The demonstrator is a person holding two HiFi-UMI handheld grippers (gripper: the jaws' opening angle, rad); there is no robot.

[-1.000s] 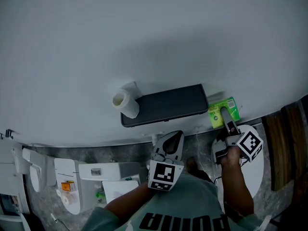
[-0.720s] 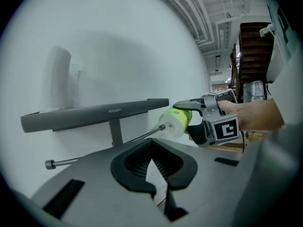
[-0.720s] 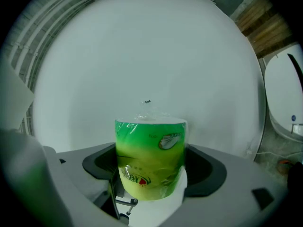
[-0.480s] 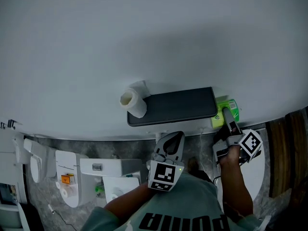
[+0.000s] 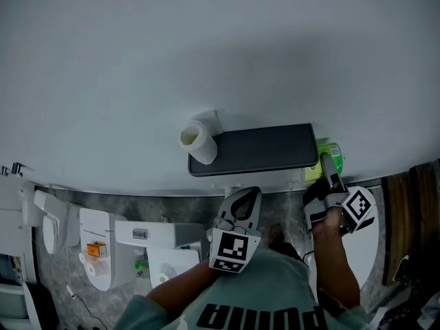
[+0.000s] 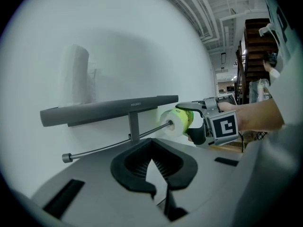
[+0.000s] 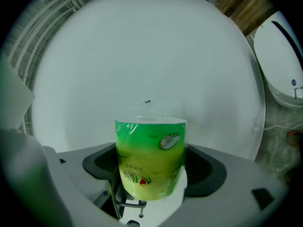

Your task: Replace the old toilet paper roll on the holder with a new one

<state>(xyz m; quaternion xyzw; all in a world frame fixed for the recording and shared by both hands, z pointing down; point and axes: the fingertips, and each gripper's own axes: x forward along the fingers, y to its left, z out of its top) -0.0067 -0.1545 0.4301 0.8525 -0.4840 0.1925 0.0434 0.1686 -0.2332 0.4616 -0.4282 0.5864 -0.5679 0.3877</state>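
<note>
Wrapped roll (image 5: 331, 155) right of holder (image 5: 258, 149)
</note>
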